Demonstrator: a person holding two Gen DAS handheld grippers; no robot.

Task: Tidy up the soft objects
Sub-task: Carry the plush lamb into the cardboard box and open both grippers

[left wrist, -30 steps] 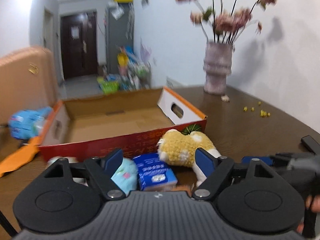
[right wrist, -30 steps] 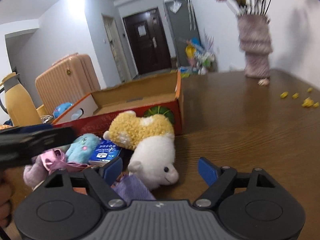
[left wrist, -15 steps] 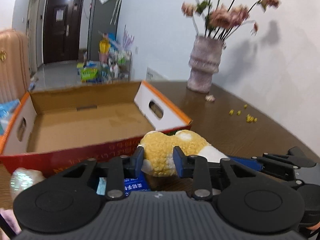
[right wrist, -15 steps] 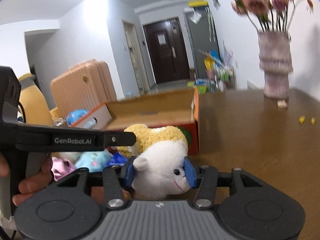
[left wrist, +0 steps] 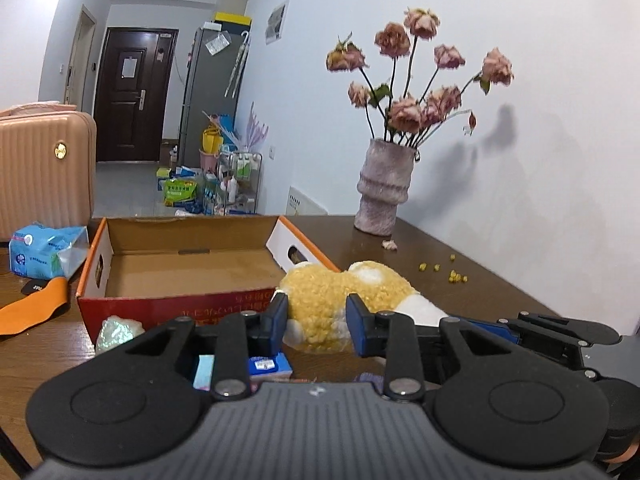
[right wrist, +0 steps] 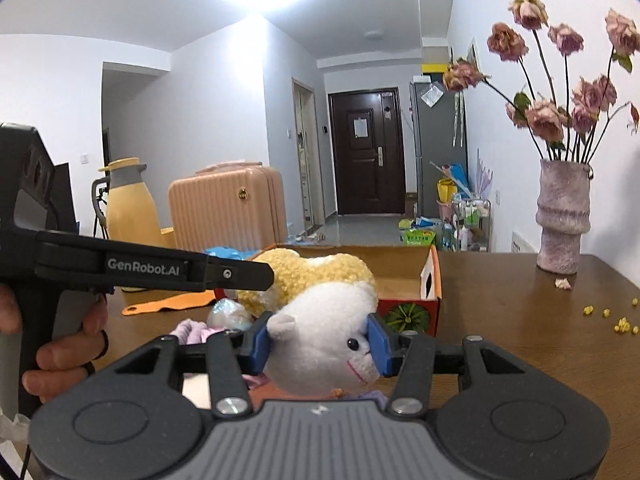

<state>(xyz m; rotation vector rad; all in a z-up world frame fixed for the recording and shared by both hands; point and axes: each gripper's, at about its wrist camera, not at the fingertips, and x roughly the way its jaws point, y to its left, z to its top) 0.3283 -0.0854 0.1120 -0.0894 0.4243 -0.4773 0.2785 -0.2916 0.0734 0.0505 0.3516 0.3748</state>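
Left wrist view: your left gripper (left wrist: 316,322) is clenched on the yellow, curly-furred body of a plush sheep (left wrist: 340,300), its blue pads pressing into the fur from both sides. The toy sits just in front of the near right corner of an open cardboard box (left wrist: 176,304), whose inside is bare brown card. Below the jaws lie a small blue tissue pack (left wrist: 268,365) and a pale crinkly bundle (left wrist: 116,330) on the dark wooden table (left wrist: 460,304). Your right gripper's black frame comes in from the right edge. Farther back stand a grey vase of dried pink roses (left wrist: 382,188) and, at left, a peach suitcase (left wrist: 44,168).

Right wrist view: your right gripper (right wrist: 320,342) is grasping the same plush sheep (right wrist: 320,340) by its white head, one blue pad behind the ear, the other beside the eye. The yellow body stretches away toward the box (right wrist: 430,280) behind. Your left hand (right wrist: 64,348) grips the left gripper's handle at the left edge, its black finger reaching across to the yellow body. A lilac cloth (right wrist: 192,330) lies below it.
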